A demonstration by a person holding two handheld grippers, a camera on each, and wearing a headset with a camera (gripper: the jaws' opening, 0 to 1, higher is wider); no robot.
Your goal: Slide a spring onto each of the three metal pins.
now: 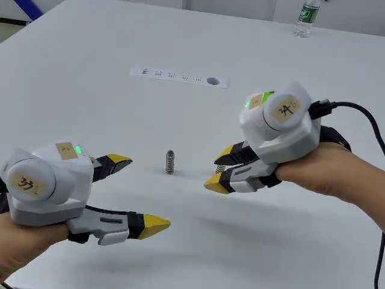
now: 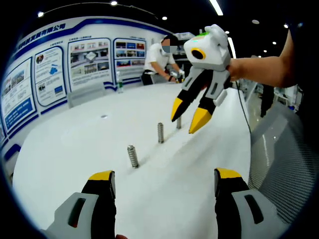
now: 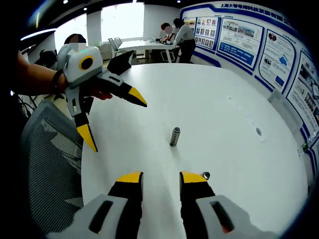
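A spring (image 1: 170, 161) stands upright mid-table, apparently on a pin, between my two grippers. In the left gripper view it is the nearest (image 2: 132, 156) of three uprights in a row, followed by a second spring (image 2: 160, 132) and a small third upright (image 2: 178, 123). My right gripper (image 1: 218, 170) hovers over the far uprights, open, with nothing between its jaws. A pin top (image 3: 205, 175) shows just beside its right fingertip. My left gripper (image 1: 138, 192) is wide open and empty, to the left of the spring.
A white power strip (image 1: 180, 77) lies flat farther back on the table. A green-labelled bottle (image 1: 307, 18) stands at the far right edge. A black cable (image 1: 367, 120) trails from the right gripper. People stand at another table (image 3: 149, 46) behind.
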